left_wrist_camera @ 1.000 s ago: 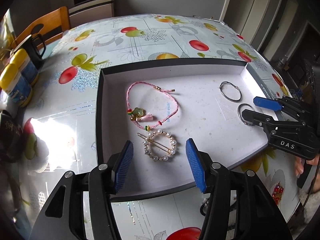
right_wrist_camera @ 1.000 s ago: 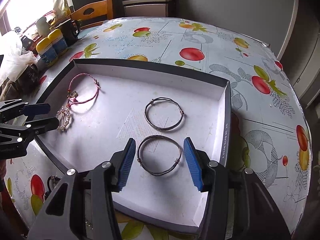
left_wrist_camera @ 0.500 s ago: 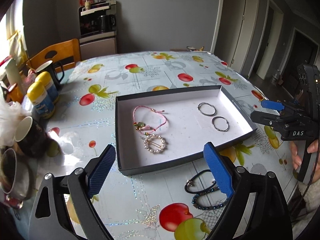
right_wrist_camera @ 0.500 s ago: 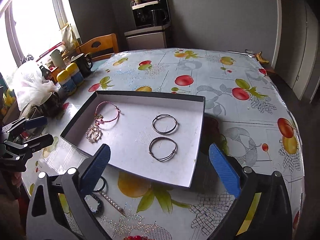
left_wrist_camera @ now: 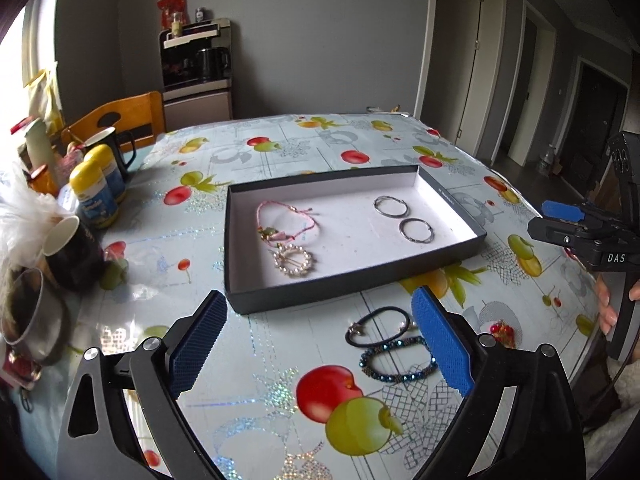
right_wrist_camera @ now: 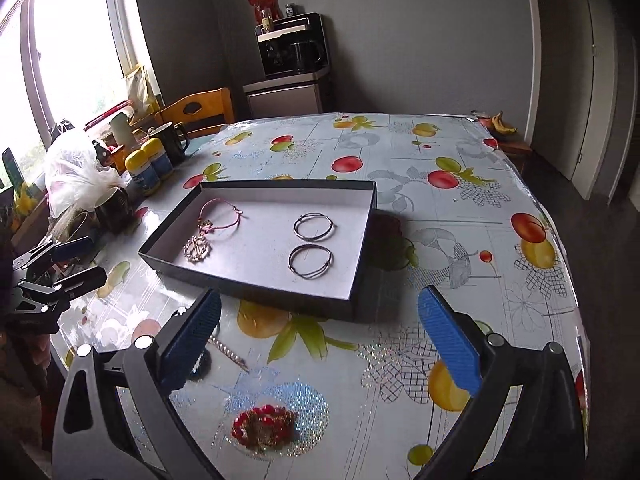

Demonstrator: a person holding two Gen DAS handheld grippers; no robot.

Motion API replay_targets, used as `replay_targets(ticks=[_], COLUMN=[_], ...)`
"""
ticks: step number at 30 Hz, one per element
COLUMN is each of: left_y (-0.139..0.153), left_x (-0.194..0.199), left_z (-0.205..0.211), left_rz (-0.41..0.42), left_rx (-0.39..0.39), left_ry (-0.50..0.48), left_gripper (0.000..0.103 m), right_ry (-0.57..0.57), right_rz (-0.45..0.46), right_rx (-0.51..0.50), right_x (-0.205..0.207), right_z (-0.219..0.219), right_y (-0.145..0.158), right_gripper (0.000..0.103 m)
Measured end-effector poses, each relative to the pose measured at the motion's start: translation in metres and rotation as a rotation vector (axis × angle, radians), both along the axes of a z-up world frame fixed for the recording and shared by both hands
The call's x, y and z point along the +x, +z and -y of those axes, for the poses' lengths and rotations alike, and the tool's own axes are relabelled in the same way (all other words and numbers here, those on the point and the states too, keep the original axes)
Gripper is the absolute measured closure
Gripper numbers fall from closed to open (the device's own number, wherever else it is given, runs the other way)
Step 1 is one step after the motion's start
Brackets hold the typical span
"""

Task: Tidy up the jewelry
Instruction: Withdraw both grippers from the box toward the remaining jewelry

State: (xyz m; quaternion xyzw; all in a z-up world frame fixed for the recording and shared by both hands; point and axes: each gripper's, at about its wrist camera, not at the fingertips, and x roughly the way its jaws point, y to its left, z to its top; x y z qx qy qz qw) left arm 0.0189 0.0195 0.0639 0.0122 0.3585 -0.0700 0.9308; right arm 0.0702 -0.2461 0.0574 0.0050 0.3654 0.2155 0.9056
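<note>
A dark tray (left_wrist_camera: pixel 320 178) (right_wrist_camera: pixel 280 186) holds a pink cord bracelet (left_wrist_camera: pixel 288 220), a pearl ring clip (left_wrist_camera: pixel 294 260) and two metal bangles (left_wrist_camera: pixel 391 205) (left_wrist_camera: pixel 416 230). My left gripper (left_wrist_camera: pixel 319 296) hovers before the tray's near wall, its jaws opening with nothing between them. In front of the tray lie a black band (left_wrist_camera: pixel 378 326) and a dark beaded bracelet (left_wrist_camera: pixel 396 360), just inside its right finger. My right gripper (right_wrist_camera: pixel 320 294) stands open and empty near the tray's corner, above a red bead bracelet (right_wrist_camera: pixel 264 426).
Mugs (left_wrist_camera: pixel 76 252), yellow-capped bottles (left_wrist_camera: pixel 94 192) and a white plastic bag (right_wrist_camera: pixel 76 168) crowd the table's left side. A wooden chair (left_wrist_camera: pixel 120 120) stands behind them. A thin beaded pin (right_wrist_camera: pixel 228 350) lies near my right gripper's left finger. The table's edge (right_wrist_camera: pixel 576 320) runs along the right.
Both grippers have drawn back and up from inside the tray and opened wide. The pearl clip and the nearer bangle stay lying in the tray. Loose jewelry on the table has come into view.
</note>
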Motion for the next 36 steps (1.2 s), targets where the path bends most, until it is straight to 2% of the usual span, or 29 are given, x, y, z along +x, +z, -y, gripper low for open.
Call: replay_targets(ticks=[4,6,9,12,15,25,31,33,36], left_y=[-0.025,-0.037,-0.050,-0.056,-0.059,-0.067,-0.072,-0.074,-0.076], left_x=[-0.012,-0.015,-0.016,-0.018,-0.018,-0.009,0.000,0.004,0.009], left_z=[0.006,0.012,0.018,0.022,0.027,0.036,0.040,0.040,0.038], left_rz=[-0.058,-0.081,-0.116,-0.129,-0.134,-0.167,-0.185,-0.197,-0.213], left_rx=[-0.011,0.009,0.014,-0.006,0.014,-0.014,0.000,-0.001,-0.008], left_ry=[-0.018,-0.023,-0.027,-0.047,-0.056,-0.093,-0.084,-0.082,-0.072], left_gripper=[0.008,0.008,0.008,0.008,0.008,0.008,0.015,0.026,0.034], right_ry=[0.017,0.037,0.064,0.098,0.124,0.159,0.175,0.176,0.174], right_rz=[-0.018,-0.032,-0.078,-0.123,-0.149,-0.164,-0.160,-0.156,-0.148], right_rx=[-0.038,-0.054,-0.058,-0.066,-0.077,-0.079,-0.076,-0.078,-0.083], right_x=[-0.018,-0.027,-0.038,-0.046,-0.052,-0.054,-0.054,-0.055,-0.054], right_z=[0.000,-0.001,-0.004,-0.008,-0.014,-0.025,-0.027,-0.027,-0.027], right_y=[-0.018,-0.028,-0.044,-0.058,-0.066,-0.073,-0.073,-0.072,-0.072], right_gripper=[0.006,0.006,0.006,0.006,0.006,0.006,0.006,0.006,0.006])
